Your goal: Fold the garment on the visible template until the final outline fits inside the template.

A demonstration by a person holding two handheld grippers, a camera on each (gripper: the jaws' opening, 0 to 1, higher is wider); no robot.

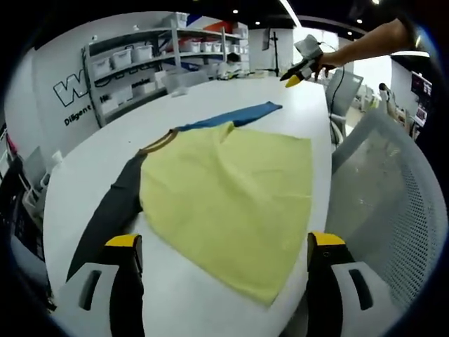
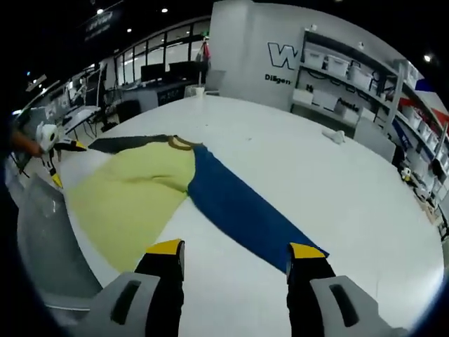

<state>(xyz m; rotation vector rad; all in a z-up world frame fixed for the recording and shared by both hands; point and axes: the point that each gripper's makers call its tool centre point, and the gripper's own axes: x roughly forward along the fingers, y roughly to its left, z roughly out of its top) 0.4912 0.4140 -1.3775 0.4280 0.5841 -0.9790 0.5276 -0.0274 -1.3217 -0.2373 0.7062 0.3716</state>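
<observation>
The left hand-held gripper (image 1: pixel 219 246) hovers wide and empty at the near hem of the garment (image 1: pixel 231 196), spread flat on the bench (image 1: pixel 280 105). The right hand-held gripper (image 2: pixel 237 254), equally wide, faces the blue sleeve (image 2: pixel 238 207); best pinch its end and fold inward.

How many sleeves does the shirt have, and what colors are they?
2. The blue sleeve stretches toward the right gripper; the dark grey sleeve lies by the left gripper.

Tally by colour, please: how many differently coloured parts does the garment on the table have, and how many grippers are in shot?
Yellow body panel: 1
Blue sleeve: 1
Dark grey sleeve: 1
Tan collar: 1
Grippers, left gripper and right gripper: 2
Total: 6
</observation>
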